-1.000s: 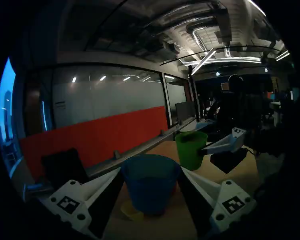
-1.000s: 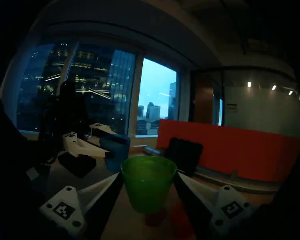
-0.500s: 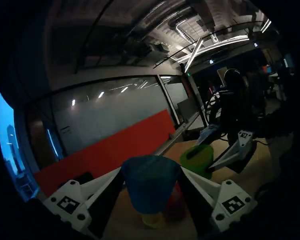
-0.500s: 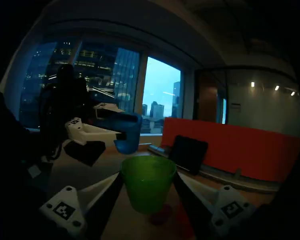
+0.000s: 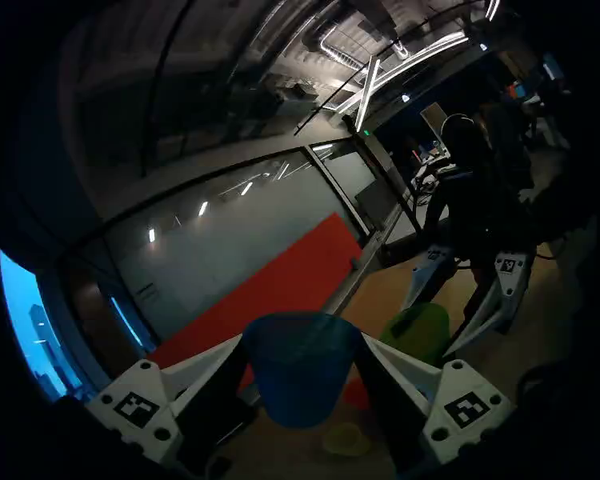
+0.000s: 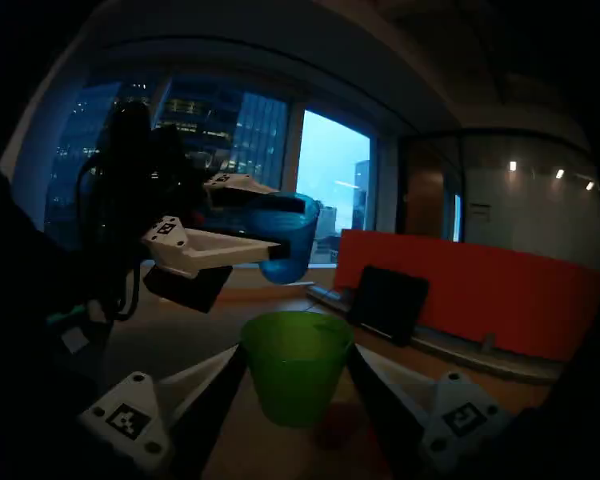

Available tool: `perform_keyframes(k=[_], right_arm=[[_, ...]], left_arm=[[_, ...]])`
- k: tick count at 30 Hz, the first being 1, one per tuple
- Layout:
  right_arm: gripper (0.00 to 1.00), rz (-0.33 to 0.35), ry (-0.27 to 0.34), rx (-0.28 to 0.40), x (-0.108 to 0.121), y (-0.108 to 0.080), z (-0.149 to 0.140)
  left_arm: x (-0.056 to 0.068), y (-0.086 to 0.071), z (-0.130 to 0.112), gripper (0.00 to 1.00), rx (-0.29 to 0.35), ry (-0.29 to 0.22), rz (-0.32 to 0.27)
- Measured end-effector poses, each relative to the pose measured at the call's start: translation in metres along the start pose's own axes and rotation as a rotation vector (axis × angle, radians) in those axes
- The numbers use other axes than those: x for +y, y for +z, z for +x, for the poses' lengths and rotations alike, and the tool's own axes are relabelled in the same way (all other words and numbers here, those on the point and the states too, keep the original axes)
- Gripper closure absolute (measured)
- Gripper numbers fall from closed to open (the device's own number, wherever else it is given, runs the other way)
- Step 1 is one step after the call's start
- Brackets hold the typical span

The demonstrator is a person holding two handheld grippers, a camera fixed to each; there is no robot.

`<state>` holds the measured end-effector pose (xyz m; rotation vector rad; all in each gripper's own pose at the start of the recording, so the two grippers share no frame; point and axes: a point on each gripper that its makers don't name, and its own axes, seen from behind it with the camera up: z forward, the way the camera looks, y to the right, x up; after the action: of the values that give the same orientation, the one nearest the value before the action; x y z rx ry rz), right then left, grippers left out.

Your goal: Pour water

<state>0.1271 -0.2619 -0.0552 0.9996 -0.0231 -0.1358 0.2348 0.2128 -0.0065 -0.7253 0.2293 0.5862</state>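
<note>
Blue cup [image 5: 302, 380] is clamped, tilted, in left gripper [image 5: 302, 346], above green cup [image 6: 296, 376] clamped between right gripper's [image 6: 296, 354] 2 fingers.

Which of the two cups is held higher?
The blue cup in the left gripper: it hangs above the green cup, which the right gripper holds upright.

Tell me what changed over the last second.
The left gripper raised the blue cup up and over toward the green cup, tilting it. The right gripper kept the green cup steady; both stayed shut on their cups.
</note>
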Motion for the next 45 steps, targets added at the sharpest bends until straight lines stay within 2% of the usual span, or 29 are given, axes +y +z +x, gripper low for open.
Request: perform_keyframes(k=[8,20,35,45], right_arm=[[0.10,0.016,0.006,-0.010,-0.008,0.005,-0.007],[0.10,0.030,0.020,-0.014,-0.017,0.011,-0.014],[0.10,0.032,0.036,-0.008,-0.019,0.016,-0.015],[0.10,0.036,0.036,-0.003,-0.020,0.013,-0.013]], left_arm=[[-0.001,0.002,0.012,0.12,0.004,0.109,0.021],[-0.001,0.006,0.021,0.12,0.007,0.244,0.042],[0.000,0.014,0.036,0.12,0.018,0.395,0.054],[0.002,0.016,0.039,0.12,0.017,0.467,0.062]])
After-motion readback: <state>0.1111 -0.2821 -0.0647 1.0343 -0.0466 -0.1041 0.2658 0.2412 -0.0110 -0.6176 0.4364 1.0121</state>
